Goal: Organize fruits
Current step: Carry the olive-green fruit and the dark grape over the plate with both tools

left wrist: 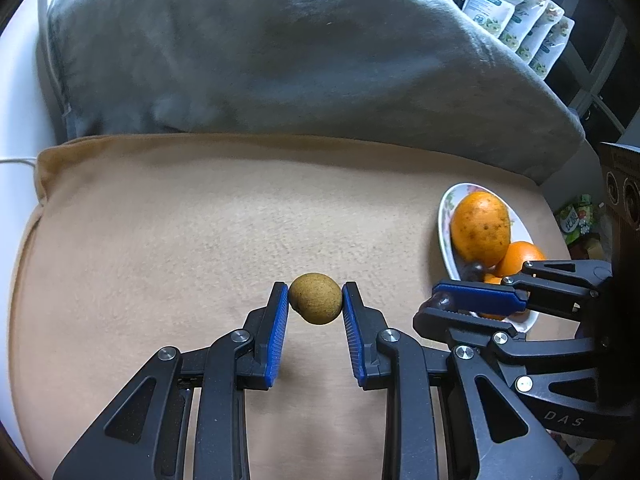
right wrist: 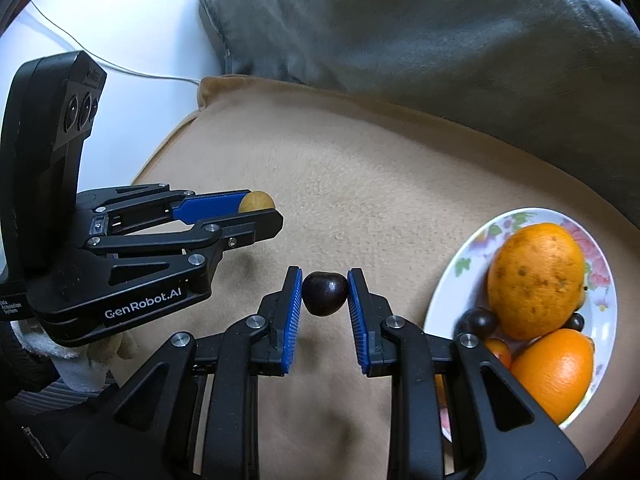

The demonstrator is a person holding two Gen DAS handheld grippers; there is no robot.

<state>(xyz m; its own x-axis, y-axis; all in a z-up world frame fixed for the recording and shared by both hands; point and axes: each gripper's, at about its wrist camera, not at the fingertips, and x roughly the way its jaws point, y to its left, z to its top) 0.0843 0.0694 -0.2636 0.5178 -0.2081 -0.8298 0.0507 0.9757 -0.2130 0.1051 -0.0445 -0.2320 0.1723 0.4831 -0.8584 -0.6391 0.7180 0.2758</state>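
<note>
My left gripper [left wrist: 315,298] is shut on a small round brown fruit [left wrist: 315,299], held above the tan cushion [left wrist: 180,240]; seen from the right wrist, the same left gripper [right wrist: 260,208] holds that brown fruit [right wrist: 258,202] at its tips. My right gripper [right wrist: 324,292] is shut on a dark purple cherry-like fruit [right wrist: 325,294], also lifted off the cushion. To the right sits a flowered plate [right wrist: 472,256] holding a spotted orange mango [right wrist: 536,280], an orange [right wrist: 556,372] and small dark fruits [right wrist: 478,322]. In the left wrist view the right gripper [left wrist: 444,300] hangs in front of the plate [left wrist: 446,216].
A grey blanket [left wrist: 260,52] is heaped behind the cushion. White pouches [left wrist: 516,8] stand at the back right. A white cable [right wrist: 120,66] runs across the white surface at the left. A cloth [right wrist: 76,360] lies at the lower left.
</note>
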